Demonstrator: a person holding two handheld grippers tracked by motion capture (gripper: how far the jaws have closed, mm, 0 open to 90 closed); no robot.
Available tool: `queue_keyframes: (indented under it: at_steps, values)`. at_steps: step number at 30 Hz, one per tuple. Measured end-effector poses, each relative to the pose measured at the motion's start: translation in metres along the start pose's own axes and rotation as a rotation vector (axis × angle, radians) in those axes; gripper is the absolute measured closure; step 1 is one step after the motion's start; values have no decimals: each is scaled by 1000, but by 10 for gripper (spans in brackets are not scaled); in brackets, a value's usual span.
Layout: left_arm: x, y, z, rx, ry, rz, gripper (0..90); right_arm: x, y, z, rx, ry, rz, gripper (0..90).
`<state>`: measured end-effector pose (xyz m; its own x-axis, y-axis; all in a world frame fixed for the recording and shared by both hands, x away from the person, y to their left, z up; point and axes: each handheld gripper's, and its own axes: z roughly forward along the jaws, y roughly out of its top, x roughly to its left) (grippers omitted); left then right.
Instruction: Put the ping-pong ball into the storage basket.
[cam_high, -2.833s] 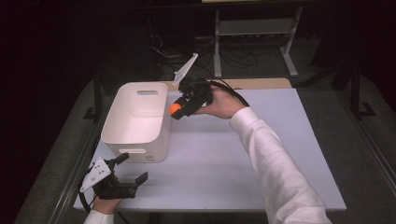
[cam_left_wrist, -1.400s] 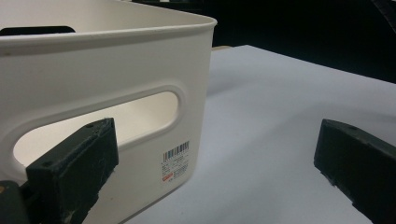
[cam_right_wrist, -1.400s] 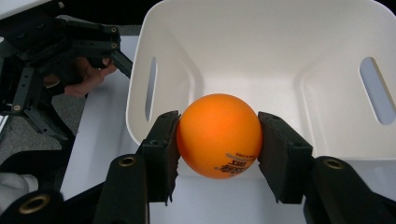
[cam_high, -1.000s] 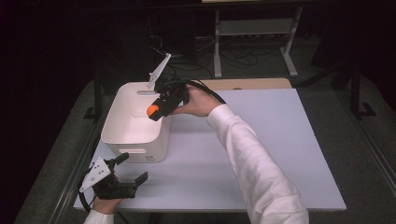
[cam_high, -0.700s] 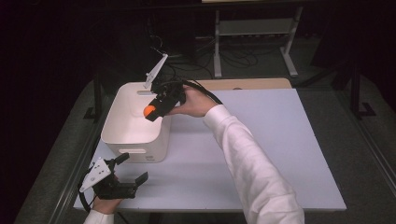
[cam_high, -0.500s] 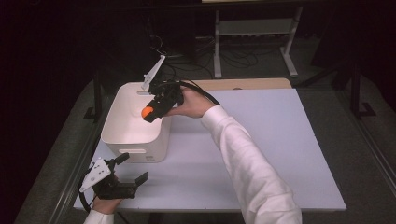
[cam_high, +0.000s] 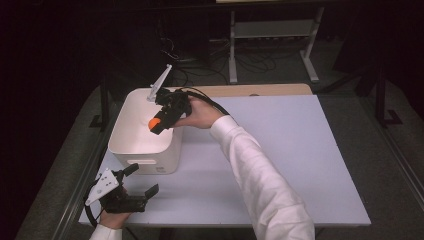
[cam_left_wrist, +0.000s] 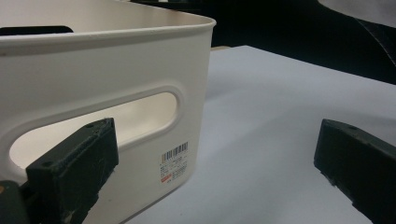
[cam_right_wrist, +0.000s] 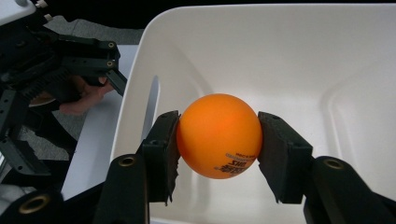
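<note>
While the left tool (cam_high: 135, 192) sits low at the near left corner of the worktop (cam_high: 280, 165), its jaws stand wide with nothing between them, aimed at the near wall of the bin (cam_left_wrist: 140, 60). In the left gripper view that wall looms close, handle slot and barcode label (cam_left_wrist: 174, 162) in plain sight, but the pads touch nothing. It looks parked there, out of the way, perhaps ready to steady the bin if it slides.

Moving right, the bin (cam_high: 131, 131) itself: white, open-topped, standing near the left edge of the worktop and showing bare floor inside where we can see.

And here's the action. The right tool (cam_high: 161, 121) reaches in over the bin's right rim, the sleeved arm stretching across from the bottom right. It's clamped on the ball (cam_right_wrist: 218, 136), orange, pinched squarely at its sides between the two pads, printed lettering facing the camera. The ball hangs above the bin's floor, inside the rim line, not touching any wall. Held centred like that, it should fall cleanly into the bin once the jaws part; let go too near the rim and a light ball might bounce out.
</note>
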<state>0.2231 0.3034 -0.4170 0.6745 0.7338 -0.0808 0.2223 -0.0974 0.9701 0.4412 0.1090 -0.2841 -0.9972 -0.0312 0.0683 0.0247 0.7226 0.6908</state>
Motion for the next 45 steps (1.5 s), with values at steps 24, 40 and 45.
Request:
queue_keyframes:
  at_steps: [24, 40, 45]
  values:
    - [0, 0, 0, 7, 2, 7, 0, -1, -16, -37, -73, -95, 97, 0]
    - [0, 0, 1, 13, 1, 8, 0, 7, -45, -66, -126, -148, 107, 0]
    - [1, 0, 2, 9, 2, 7, 0, 10, -56, -75, -150, -163, 126, 0]
